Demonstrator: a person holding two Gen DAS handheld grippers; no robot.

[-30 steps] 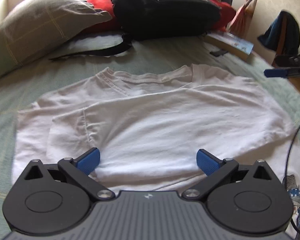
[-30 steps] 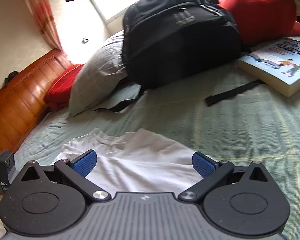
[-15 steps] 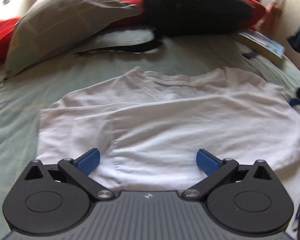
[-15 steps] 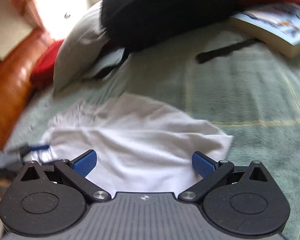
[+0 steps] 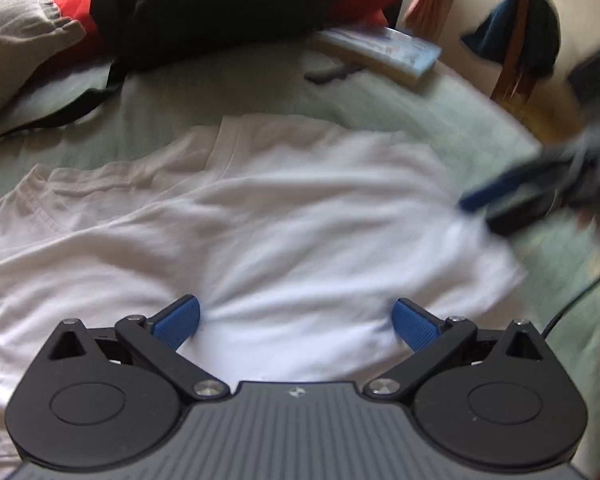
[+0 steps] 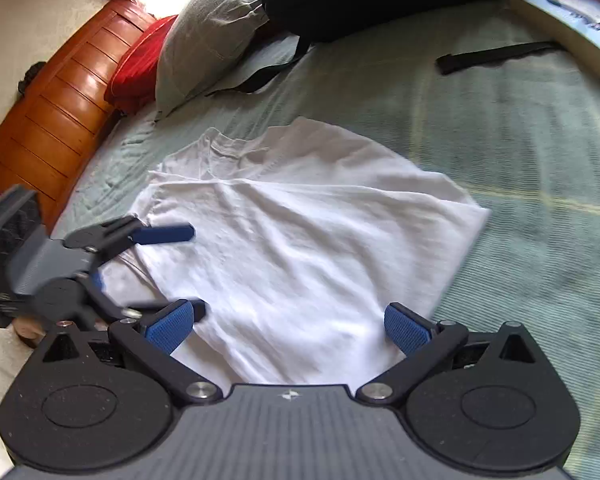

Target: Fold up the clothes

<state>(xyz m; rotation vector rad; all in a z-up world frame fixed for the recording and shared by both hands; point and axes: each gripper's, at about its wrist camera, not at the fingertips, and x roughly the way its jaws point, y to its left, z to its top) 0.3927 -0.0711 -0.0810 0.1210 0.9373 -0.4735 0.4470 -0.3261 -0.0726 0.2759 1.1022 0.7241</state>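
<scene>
The white T-shirt lies partly folded on the green bedspread, collar toward the pillow. Since a second ago both tools have swung in: right gripper and left gripper hover over it, fingers wide and empty, likely ready for another fold.

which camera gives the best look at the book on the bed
The left wrist view: the book lies whole, though blurred, beside the black backpack. The right wrist view catches only part of it, cut off at the frame's upper right edge.
</scene>
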